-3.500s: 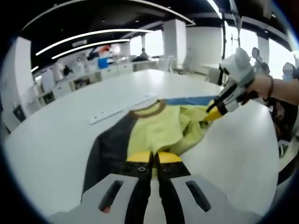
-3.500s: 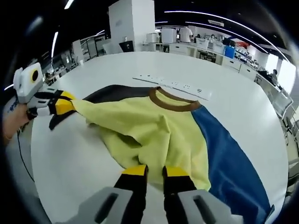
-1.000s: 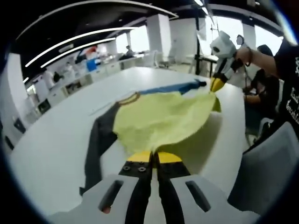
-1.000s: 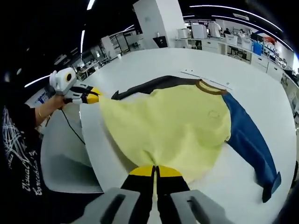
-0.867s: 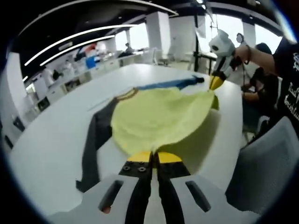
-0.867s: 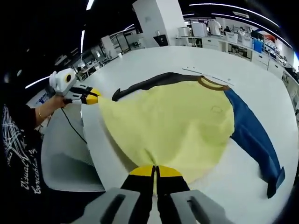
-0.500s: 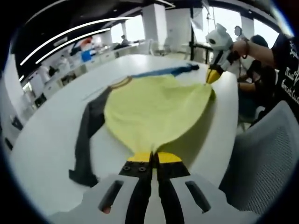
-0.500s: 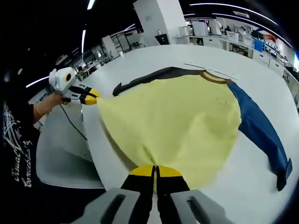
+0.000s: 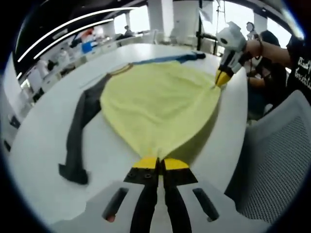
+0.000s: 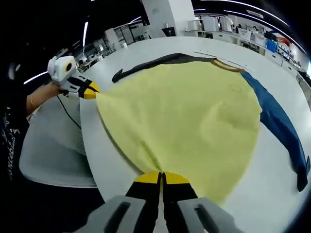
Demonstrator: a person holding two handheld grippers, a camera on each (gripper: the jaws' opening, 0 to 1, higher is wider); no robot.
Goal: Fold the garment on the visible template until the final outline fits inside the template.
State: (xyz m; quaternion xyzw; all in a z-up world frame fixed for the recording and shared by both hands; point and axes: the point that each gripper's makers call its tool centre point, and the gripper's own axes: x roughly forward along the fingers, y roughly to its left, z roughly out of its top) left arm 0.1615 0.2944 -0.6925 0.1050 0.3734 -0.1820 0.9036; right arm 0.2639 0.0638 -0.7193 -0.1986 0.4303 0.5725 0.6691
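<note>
We've got both grippers clamped on the shirt's bottom hem, one at each corner. In the left gripper view the left gripper (image 9: 158,164) has its jaws pinched tight on the yellow fabric, and the right gripper (image 9: 219,80) shows up at the far right, tips down on the other hem corner, held in a hand (image 9: 253,47). In the right gripper view the right gripper (image 10: 162,177) is closed on the hem too, and the left gripper (image 10: 91,90) comes in from the left, gripping its corner.

The shirt (image 9: 155,104) lies spread out on the white table (image 9: 39,141), its yellow body pulled smooth between the grippers. It has a dark sleeve (image 9: 77,131) on one side, a blue sleeve (image 10: 279,124) on the other, and a brown collar (image 10: 227,65) at the far end. A grey mesh chair (image 9: 277,170) sits just beside the table edge.
</note>
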